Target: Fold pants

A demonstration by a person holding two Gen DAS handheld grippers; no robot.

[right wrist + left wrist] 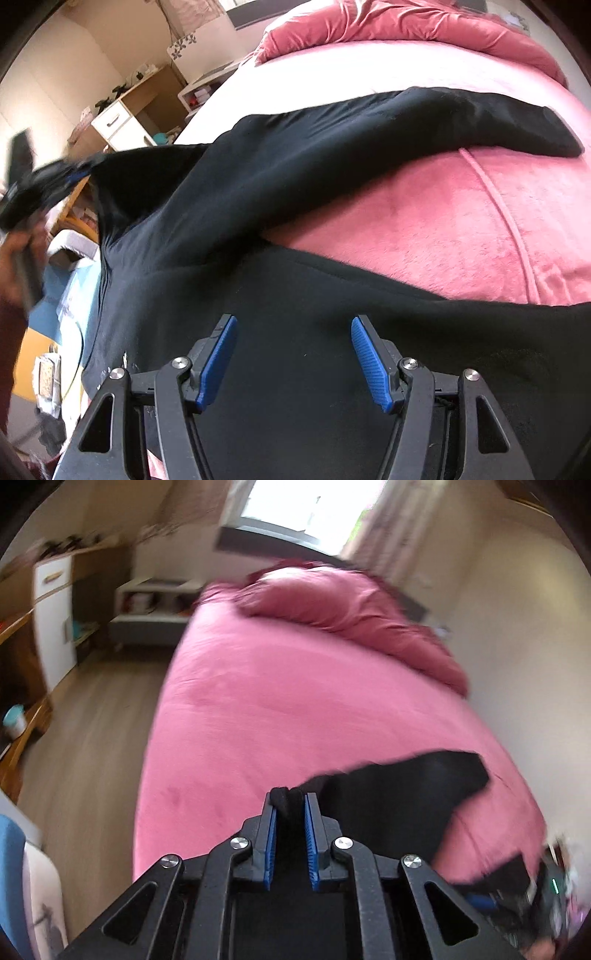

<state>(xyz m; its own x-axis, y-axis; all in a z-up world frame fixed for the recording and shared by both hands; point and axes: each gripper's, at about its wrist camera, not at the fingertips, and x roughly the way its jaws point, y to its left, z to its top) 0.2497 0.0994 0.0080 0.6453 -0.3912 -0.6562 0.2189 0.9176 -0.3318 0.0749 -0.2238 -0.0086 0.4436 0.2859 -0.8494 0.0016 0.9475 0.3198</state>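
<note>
Black pants (280, 177) lie on a pink bed (424, 229), one leg stretching to the far right and the other running across the near edge. My left gripper (290, 799) is shut on a bunched corner of the pants (388, 794) and holds it lifted off the bed; it also shows in the right wrist view (55, 181) at the left, pulling the cloth taut. My right gripper (293, 325) is open, its blue pads (218, 358) just over the near part of the pants, holding nothing.
A pink duvet (332, 605) is heaped at the bed's far end under a window (306, 509). A white and wood cabinet (55, 609) and a low shelf (155, 605) stand on the wood floor (85, 738) to the left. A wall (517, 664) borders the bed's right side.
</note>
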